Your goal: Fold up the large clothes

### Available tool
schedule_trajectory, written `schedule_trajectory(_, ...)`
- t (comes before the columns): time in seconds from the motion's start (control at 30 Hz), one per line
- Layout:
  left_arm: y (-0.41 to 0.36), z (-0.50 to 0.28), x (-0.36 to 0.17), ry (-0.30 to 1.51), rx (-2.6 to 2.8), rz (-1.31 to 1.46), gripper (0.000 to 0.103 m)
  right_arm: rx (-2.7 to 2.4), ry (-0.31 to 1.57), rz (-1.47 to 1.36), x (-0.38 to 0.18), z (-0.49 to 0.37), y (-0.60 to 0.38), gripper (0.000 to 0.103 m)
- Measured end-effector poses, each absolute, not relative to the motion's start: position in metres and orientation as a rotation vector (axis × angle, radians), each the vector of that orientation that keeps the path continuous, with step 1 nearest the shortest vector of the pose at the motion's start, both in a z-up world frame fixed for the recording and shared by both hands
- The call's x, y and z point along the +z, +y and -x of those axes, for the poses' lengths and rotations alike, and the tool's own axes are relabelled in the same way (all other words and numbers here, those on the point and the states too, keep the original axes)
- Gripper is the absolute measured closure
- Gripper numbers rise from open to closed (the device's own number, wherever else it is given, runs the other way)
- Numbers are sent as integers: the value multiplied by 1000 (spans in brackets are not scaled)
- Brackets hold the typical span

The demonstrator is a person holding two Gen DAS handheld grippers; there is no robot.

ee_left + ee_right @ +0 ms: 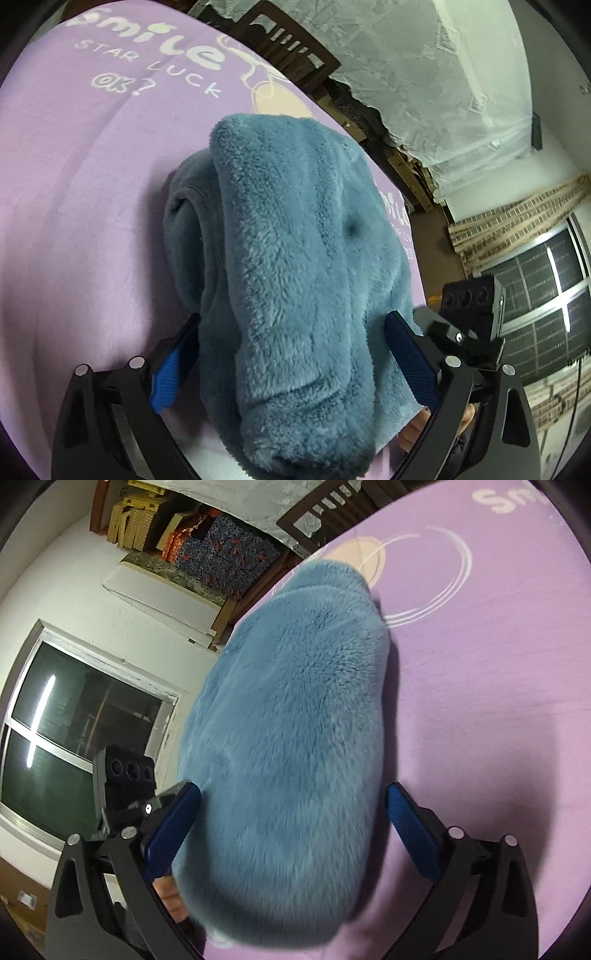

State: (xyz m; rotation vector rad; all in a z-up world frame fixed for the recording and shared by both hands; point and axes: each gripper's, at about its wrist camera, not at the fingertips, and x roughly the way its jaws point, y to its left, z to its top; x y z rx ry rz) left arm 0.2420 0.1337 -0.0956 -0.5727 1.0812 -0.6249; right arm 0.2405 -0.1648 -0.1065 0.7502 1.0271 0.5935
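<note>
A folded blue fleece garment [295, 229] lies in a thick bundle on a purple printed sheet [92, 221]. My left gripper [293, 317] stands open, its blue pads [170, 373] on either side of the bundle's near end without squeezing it. In the right wrist view the same fleece [295, 720] fills the middle. My right gripper [293, 786] is open around it, with a clear gap at the right pad [413, 834]. Each view shows the other gripper's black body [469, 306] [125, 775] close beside the fleece.
The purple sheet [498, 664] ends near the fleece's side. Beyond that edge are a dark wooden chair back [288, 40], a white lace curtain [443, 74], stacked boxes [140, 520], a patterned box [229, 554] and a window [74, 720]. A person's fingers [170, 890] show under the fleece.
</note>
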Motion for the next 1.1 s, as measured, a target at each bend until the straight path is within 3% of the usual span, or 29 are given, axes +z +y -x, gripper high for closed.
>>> schedule_trajectory(0.17, 124, -241, -96, 1054, -627, 510, 7, 596, 984, -656, -104, -245, -149, 4)
schedule_trajectory(0.27, 119, -238, -94, 1051, -609, 490, 14, 601, 955, -616, -103, -242, -138, 6)
schedule_trajectory(0.4, 114, -235, -89, 1043, -599, 474, 21, 629, 948, -687, -106, -242, -143, 28)
schedule_trajectory(0.5, 109, -231, -79, 1022, -611, 475, 24, 646, 939, -732, -102, -239, -149, 35)
schedule_trajectory(0.77, 88, -192, -23, 934, -682, 444, 24, 688, 863, -769, -57, -205, -169, 36)
schedule_trajectory(1.1, 48, -103, 52, 836, -769, 358, 24, 686, 719, -755, 19, -101, -207, 35)
